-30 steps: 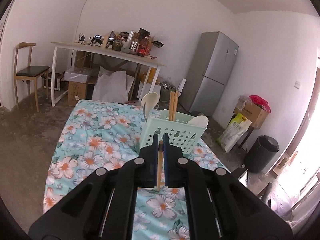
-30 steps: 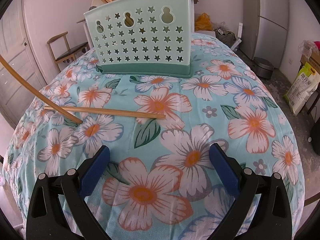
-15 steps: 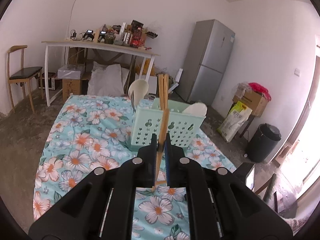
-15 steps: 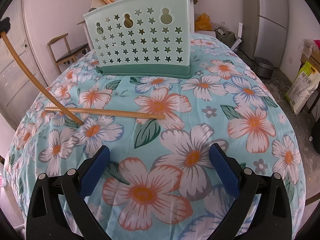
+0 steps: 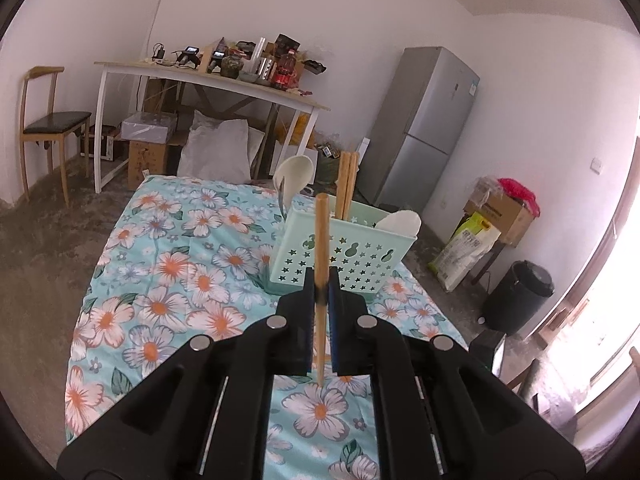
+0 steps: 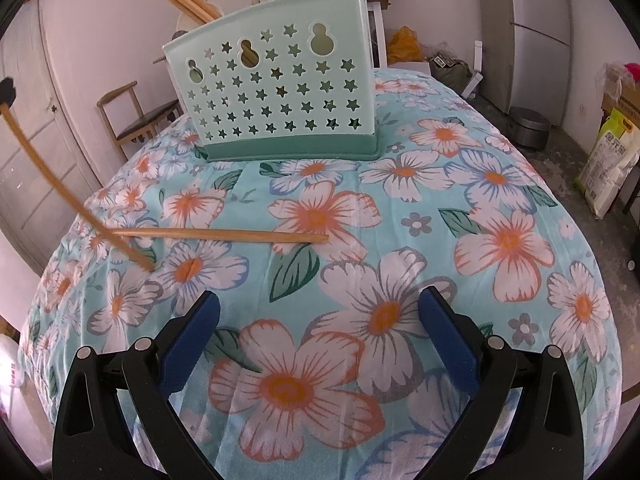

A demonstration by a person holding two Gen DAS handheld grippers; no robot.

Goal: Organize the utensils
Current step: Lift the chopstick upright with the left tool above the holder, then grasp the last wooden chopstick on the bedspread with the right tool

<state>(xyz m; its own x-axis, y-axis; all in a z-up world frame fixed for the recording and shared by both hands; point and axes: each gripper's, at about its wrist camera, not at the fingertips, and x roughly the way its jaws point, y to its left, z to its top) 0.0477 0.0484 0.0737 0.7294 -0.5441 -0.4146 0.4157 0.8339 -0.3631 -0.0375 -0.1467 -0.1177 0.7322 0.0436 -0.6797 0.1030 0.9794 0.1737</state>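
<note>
Pinching a slender wooden chopstick (image 5: pixel 321 240) upright so it can drop into the pale green star-perforated plastic holder (image 5: pixel 344 254) just ahead, the left gripper (image 5: pixel 320 304) is clenched while the right gripper (image 6: pixel 318 330) hovers released near a second chopstick (image 6: pixel 224 235) lying flat on the floral tablecloth (image 6: pixel 460 208).

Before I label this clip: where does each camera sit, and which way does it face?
Left wrist: on the left gripper, raised, facing the green caddy and fridge; its fingers pinch a chopstick.
Right wrist: on the right gripper, low over the floral cloth, facing the caddy; fingers open.
Shared: caddy, held chopstick, cloth, fridge.
</note>
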